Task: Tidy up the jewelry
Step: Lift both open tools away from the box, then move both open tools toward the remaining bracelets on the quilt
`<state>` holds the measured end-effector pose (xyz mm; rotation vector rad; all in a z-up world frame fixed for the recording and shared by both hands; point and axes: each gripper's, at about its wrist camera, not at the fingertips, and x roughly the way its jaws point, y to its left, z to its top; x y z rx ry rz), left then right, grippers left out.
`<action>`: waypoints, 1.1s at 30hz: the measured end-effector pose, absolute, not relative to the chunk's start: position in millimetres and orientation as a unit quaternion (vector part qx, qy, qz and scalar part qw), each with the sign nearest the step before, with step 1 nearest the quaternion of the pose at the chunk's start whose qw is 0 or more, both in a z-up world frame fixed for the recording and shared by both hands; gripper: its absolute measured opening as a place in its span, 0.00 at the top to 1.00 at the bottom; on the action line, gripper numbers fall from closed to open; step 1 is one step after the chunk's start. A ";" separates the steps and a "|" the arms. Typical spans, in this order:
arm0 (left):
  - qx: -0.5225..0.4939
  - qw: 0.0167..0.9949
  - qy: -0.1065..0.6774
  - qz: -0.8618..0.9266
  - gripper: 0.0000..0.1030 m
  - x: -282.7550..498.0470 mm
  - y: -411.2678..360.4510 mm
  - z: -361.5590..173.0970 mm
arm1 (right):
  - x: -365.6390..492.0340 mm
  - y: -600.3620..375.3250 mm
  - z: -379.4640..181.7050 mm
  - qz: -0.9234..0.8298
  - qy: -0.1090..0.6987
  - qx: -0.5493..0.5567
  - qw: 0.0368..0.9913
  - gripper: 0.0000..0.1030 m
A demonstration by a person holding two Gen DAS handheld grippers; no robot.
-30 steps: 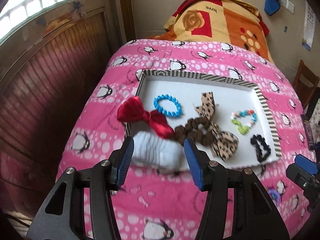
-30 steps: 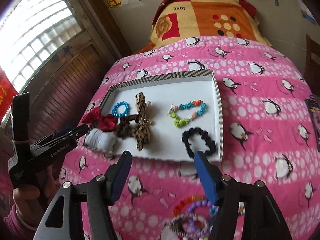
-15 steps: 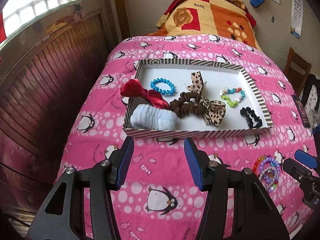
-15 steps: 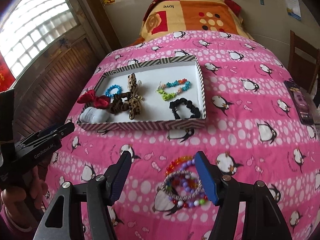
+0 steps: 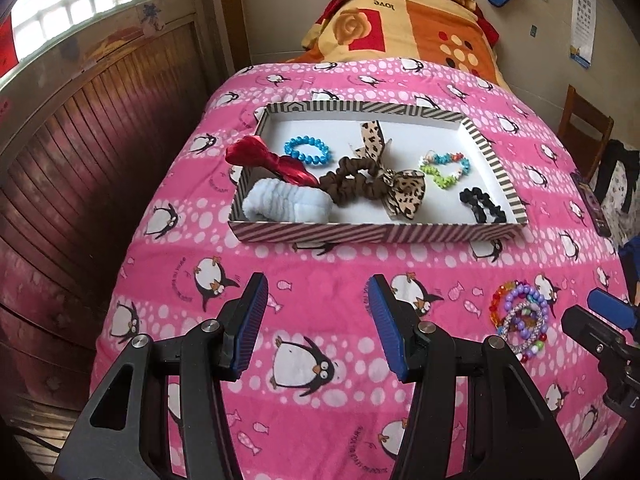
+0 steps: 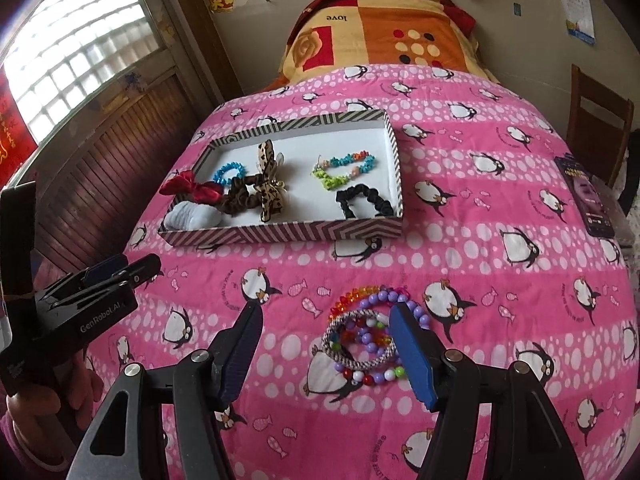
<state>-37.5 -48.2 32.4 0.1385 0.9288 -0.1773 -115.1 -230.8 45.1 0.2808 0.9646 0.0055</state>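
Observation:
A striped-rim tray (image 5: 376, 235) (image 6: 280, 233) lies on the pink penguin bedspread. It holds a red bow (image 5: 276, 160), a blue bead bracelet (image 5: 308, 151), a pale fluffy scrunchie (image 5: 288, 204), a brown scrunchie (image 5: 352, 180), a leopard bow (image 5: 404, 194), a multicolour bracelet (image 5: 444, 168) and a black scrunchie (image 5: 480, 204). A pile of bead bracelets (image 6: 360, 336) (image 5: 520, 320) rests on the bedspread nearer than the tray. My right gripper (image 6: 325, 314) is open, and the pile shows between its fingers, close to the right one. My left gripper (image 5: 317, 292) is open over bare bedspread, short of the tray.
A dark phone (image 6: 588, 200) lies on the bed's right side, with a wooden chair (image 6: 600, 120) beyond it. A wood-panelled wall (image 5: 80, 160) runs along the left edge of the bed. An orange patterned pillow (image 5: 400, 24) sits at the far end. A hand (image 6: 40, 396) holds the left gripper.
Both grippers have drawn back from the tray toward the near end of the bed. The bracelet pile has come into view and now sits between the right gripper's fingers.

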 end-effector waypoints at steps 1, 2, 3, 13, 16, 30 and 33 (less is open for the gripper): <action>0.066 0.887 0.449 -0.087 0.50 -38.8 -50.1 31.6 | -117.1 -231.3 44.3 0.002 0.463 0.134 0.876 0.39; 0.066 0.886 0.450 -0.088 0.50 -39.7 -50.3 31.1 | -118.6 -231.7 44.0 0.001 0.464 0.132 0.876 0.39; 0.066 0.886 0.450 -0.090 0.50 -41.1 -51.6 30.8 | -120.1 -232.4 43.6 0.000 0.464 0.131 0.876 0.39; 0.076 0.884 0.451 -0.098 0.50 -50.7 -63.8 27.2 | -131.6 -241.3 44.4 -0.010 0.460 0.130 0.878 0.39; 0.075 0.884 0.450 -0.098 0.50 -52.4 -64.3 26.5 | -133.1 -244.4 44.0 -0.013 0.459 0.131 0.878 0.39; 0.076 0.877 0.465 -0.099 0.50 -54.6 -66.1 17.4 | -143.0 -255.9 34.3 -0.018 0.477 0.123 0.870 0.39; 0.081 0.873 0.469 -0.104 0.50 -54.9 -69.7 14.1 | -147.0 -264.4 27.2 -0.029 0.486 0.126 0.864 0.39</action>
